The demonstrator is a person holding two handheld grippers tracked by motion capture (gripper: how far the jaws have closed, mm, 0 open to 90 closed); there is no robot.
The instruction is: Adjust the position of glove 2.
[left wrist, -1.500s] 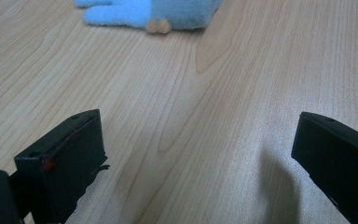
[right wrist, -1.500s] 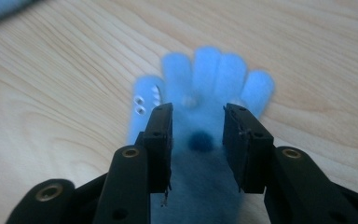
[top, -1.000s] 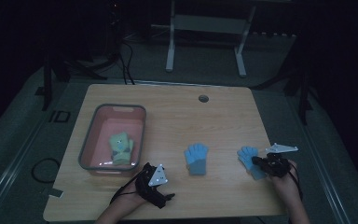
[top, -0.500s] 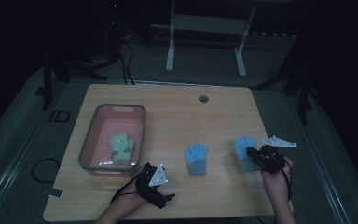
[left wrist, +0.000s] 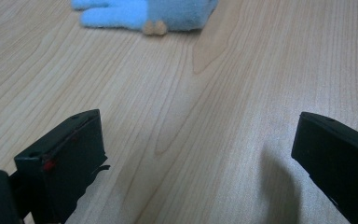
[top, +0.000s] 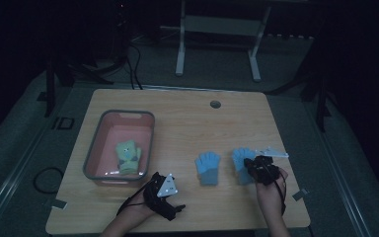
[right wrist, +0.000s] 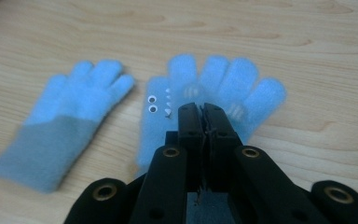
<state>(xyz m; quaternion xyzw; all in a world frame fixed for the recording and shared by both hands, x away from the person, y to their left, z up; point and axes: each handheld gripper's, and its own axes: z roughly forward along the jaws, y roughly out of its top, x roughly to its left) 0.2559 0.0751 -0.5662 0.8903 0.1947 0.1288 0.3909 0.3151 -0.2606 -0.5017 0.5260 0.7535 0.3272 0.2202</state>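
A: High view: what has changed?
B: Your right gripper (top: 250,164) has moved left onto the right blue glove (top: 240,159).
A: Left gripper view?
B: Left gripper (left wrist: 196,163), jaws spread, over bare table (left wrist: 214,93).
A: Right gripper view?
B: Jaws pressed together above the glove; whether they pinch it, I cannot tell. Likely bound for the bin (top: 94,158).

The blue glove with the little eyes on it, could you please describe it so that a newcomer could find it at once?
On the wooden table, look right of the pink bin, where two blue gloves lie side by side. It is the right-hand glove, under the right gripper. Unlike the plain neighbour glove, it carries small googly eyes and white markings.
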